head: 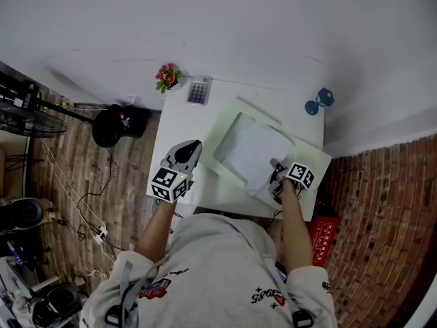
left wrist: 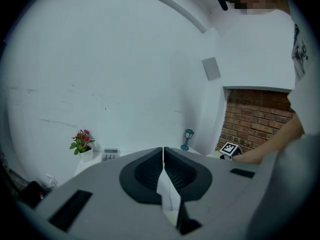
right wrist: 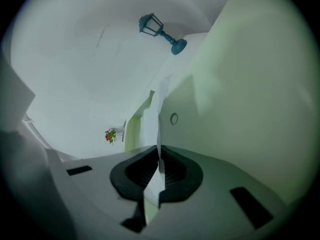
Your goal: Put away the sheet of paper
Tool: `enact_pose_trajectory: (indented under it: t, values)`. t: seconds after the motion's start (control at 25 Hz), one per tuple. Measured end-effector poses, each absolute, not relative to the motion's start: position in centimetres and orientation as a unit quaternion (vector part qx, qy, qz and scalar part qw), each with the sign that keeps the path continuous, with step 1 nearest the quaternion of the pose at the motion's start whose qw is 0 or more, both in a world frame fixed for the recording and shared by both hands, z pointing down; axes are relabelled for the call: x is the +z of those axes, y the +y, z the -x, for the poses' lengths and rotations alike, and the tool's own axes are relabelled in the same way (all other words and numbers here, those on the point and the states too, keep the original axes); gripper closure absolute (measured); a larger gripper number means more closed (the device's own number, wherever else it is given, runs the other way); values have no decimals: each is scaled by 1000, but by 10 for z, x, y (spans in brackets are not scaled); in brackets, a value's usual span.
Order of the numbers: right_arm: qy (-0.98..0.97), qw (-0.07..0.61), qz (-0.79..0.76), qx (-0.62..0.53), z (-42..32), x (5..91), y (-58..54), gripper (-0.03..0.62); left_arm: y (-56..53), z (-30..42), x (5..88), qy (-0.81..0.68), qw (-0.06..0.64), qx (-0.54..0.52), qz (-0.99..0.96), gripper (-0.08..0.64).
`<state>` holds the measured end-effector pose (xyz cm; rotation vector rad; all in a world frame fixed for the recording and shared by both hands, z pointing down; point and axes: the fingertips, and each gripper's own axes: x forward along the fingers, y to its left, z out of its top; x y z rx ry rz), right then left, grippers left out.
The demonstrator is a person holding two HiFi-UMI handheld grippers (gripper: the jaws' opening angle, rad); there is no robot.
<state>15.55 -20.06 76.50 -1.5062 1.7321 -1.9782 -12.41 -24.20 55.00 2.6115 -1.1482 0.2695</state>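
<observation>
Plainly the right gripper (head: 277, 171) has its jaws clamped on the near corner of the sheet of paper (head: 254, 149); the left gripper (head: 191, 147), jaws together, hovers apart.

wear: light grey printed T-shirt (head: 225, 272) | left tongs (head: 193, 146), right tongs (head: 274, 167): grey, black pads (left wrist: 145, 174) | cubes (head: 169, 183): black-white square markers

**Soft, even indoor light; strong wide-angle distortion in the gripper views.**

Head view: wall (head: 239, 19) and tabletop (head: 184, 125) are bright and nearly washed out, while the floor (head: 75, 176) is dimmer; shadows are faint and no glare is noted. Both gripper views have dark rounded corners, with lines bowing toward the edges. The left gripper view is crisp at distance. The right gripper view carries a greenish cast: the lamp (right wrist: 160, 29) is fairly sharp, the sheet (right wrist: 159, 109) is soft close to the lens, and a soft shadow lies on the green surface (right wrist: 250, 84).
</observation>
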Motion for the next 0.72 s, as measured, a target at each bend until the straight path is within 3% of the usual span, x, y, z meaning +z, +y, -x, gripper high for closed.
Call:
enact_pose_trajectory:
  t: [0.72]
  values:
    - [573,54,474,-666,-129,771,-236,583,-249,130,553,-403,138,95,-900,534]
